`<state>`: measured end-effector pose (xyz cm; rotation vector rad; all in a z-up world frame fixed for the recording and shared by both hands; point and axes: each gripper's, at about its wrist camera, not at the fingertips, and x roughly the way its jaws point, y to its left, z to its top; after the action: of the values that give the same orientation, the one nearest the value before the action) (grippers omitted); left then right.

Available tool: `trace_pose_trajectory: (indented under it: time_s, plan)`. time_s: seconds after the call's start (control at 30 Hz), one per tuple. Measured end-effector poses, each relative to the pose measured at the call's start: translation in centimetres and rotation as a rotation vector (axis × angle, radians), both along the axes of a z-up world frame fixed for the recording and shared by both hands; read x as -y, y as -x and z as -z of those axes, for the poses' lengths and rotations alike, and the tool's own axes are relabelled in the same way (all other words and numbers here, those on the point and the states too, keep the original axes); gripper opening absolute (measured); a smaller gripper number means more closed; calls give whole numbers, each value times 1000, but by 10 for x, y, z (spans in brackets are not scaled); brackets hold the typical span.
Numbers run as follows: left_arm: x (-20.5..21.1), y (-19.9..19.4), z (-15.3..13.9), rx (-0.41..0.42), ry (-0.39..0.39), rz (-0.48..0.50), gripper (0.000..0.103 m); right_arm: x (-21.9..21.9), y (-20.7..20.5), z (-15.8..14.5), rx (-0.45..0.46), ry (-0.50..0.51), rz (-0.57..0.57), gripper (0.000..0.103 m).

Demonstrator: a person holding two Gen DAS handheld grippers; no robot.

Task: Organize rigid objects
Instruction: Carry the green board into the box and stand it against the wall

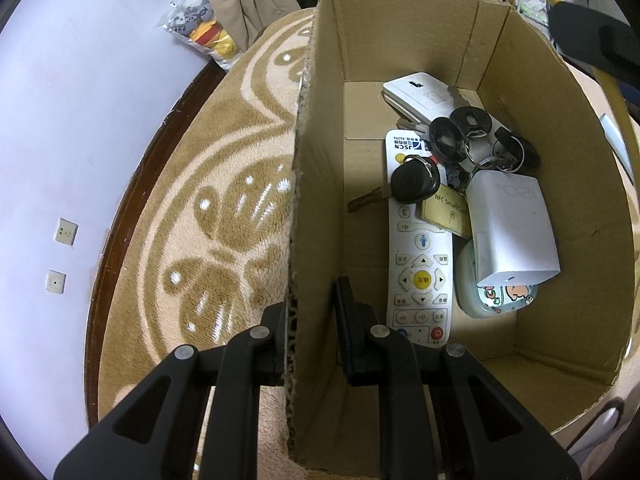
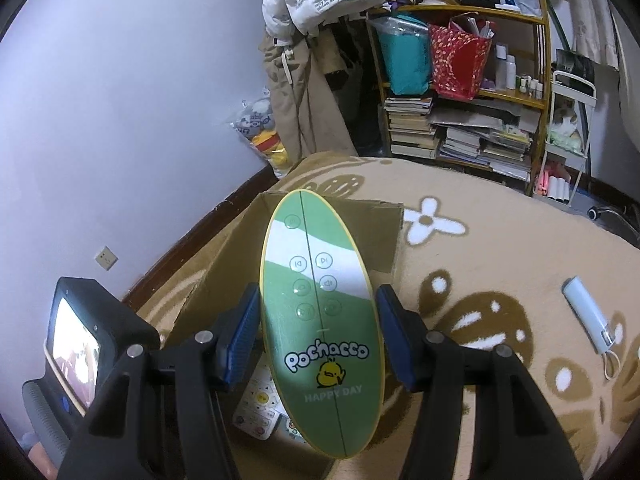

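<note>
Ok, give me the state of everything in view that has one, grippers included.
Left gripper: shut on the cardboard box wall.
Right gripper: shut on the green oval device, held over the box.
Cardboard box: open-topped, partly filled.
White remote: lying flat in box, buttons up.
White stick: lying on the rug.

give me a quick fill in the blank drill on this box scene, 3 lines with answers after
1. The left tongs are shut on the ____ of the cardboard box.
2. The right tongs hold a green oval speaker printed with a yellow ____.
3. In the box, the black car key lies on the white ____.

Answers: wall; duck; remote
</note>
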<state>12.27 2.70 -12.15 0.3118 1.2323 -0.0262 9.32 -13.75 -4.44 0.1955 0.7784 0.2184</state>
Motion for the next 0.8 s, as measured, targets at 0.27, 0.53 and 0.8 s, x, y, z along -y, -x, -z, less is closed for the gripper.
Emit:
trace_pose_trajectory:
  time_s: [0.27,0.53,0.8]
  plan:
    - [-2,0,0,-2,9,-2,17,-5,-6,4,-19,-14,8,62]
    - [-2,0,0,0,6,-3,17,0,-2,4,-24,-19,20,65]
    - [-2,0,1,0,1,0,17,20,6,-9,20,2,34,87]
